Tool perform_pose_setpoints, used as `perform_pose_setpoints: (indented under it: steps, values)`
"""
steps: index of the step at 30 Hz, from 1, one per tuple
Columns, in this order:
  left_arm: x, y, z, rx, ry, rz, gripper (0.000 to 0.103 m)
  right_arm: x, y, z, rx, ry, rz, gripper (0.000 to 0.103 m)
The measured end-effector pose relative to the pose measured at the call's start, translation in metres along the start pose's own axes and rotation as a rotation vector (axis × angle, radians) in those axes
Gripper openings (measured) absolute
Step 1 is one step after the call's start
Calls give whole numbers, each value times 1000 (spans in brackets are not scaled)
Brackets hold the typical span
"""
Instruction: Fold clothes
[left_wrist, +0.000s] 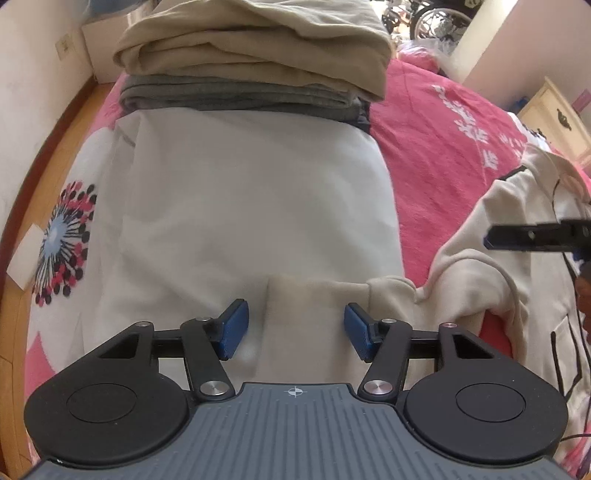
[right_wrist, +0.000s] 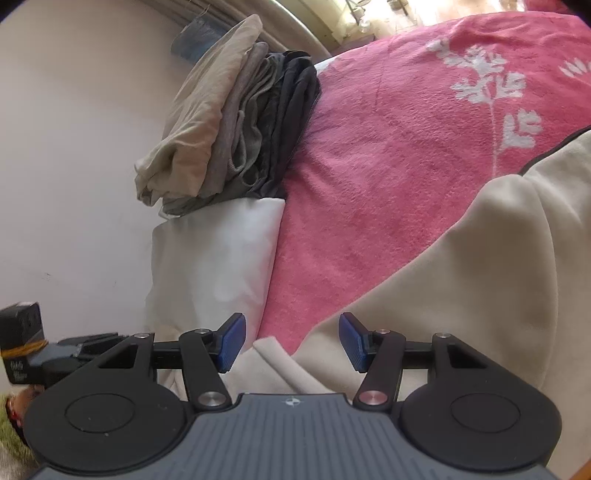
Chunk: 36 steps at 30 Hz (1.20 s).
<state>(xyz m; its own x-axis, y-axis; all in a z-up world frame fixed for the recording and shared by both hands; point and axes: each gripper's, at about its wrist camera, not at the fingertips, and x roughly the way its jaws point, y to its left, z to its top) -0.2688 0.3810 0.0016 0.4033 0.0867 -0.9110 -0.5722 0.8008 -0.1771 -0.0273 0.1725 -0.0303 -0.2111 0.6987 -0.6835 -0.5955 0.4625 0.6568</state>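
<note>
A cream hoodie (left_wrist: 517, 295) lies spread on the pink blanket (left_wrist: 436, 155). One sleeve (left_wrist: 306, 295) reaches left onto a white pillow (left_wrist: 251, 192). My left gripper (left_wrist: 295, 328) hovers over that sleeve end, open, its blue pads on either side of the cloth and not pressing it. The right gripper (left_wrist: 491, 239) comes in from the right edge above the hoodie's body. In the right wrist view, my right gripper (right_wrist: 291, 339) is open over the hoodie's edge (right_wrist: 480, 277) and a folded cuff (right_wrist: 273, 354), with nothing gripped.
A stack of folded clothes (left_wrist: 251, 55), beige over grey and dark pieces, sits at the pillow's far end (right_wrist: 229, 129). A wooden bed edge (left_wrist: 55, 140) and a wall run along the left. A cream dresser (left_wrist: 554, 118) stands at the far right.
</note>
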Motion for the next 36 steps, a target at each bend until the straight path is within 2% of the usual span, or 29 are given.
perform_pose_setpoints:
  steps: [3, 4, 6, 7, 9, 12, 13, 16, 17, 18, 23, 25, 27, 28, 30, 34, 36]
  values:
    - [5, -3, 0, -4, 2, 8, 56, 2, -1, -2, 2, 23, -4, 59]
    - [5, -6, -1, 9, -4, 9, 44, 4, 0, -4, 14, 39, -20, 59]
    - [3, -12, -2, 39, -11, 7, 32, 8, 0, -7, 49, 64, -37, 58]
    - [2, -15, -2, 52, -18, 18, 21, 8, 1, -9, 55, 60, -25, 57]
    - [-4, -17, -4, 60, -38, 36, 11, 7, 6, -10, 27, 29, -27, 57]
    - [-23, -21, -7, 50, -90, 39, 6, 10, 14, -10, -26, 14, -48, 54]
    - [-31, -24, -8, 59, -119, 36, 5, 13, 15, -10, -36, 36, -56, 52]
    - [-60, -39, -12, 91, -217, 30, 4, 17, 17, -13, -74, 92, -78, 34]
    - [-68, -44, -12, 98, -245, 39, 4, 14, 18, -15, -99, 84, -72, 21]
    - [-77, -49, -10, 115, -287, 55, 4, 10, 20, -17, -124, 75, -66, 13]
    - [-153, -66, 6, 223, -622, 83, 3, -36, 29, -13, -191, -77, -53, 7]
    - [-180, -67, 5, 300, -729, 102, 4, -61, 34, -21, -226, -165, 6, 7]
    - [-189, -67, -8, 410, -784, 157, 4, -81, 41, -31, -275, -245, 99, 7]
    - [-190, -64, -17, 454, -796, 186, 5, -86, 45, -37, -308, -265, 131, 7]
    - [-178, -51, -38, 498, -763, 241, 5, -82, 52, -51, -369, -249, 152, 8]
    - [-141, -13, -90, 436, -563, 276, 5, -47, 58, -81, -443, -124, 128, 9]
    - [-134, -3, -116, 386, -510, 264, 5, -33, 59, -94, -473, -68, 110, 9]
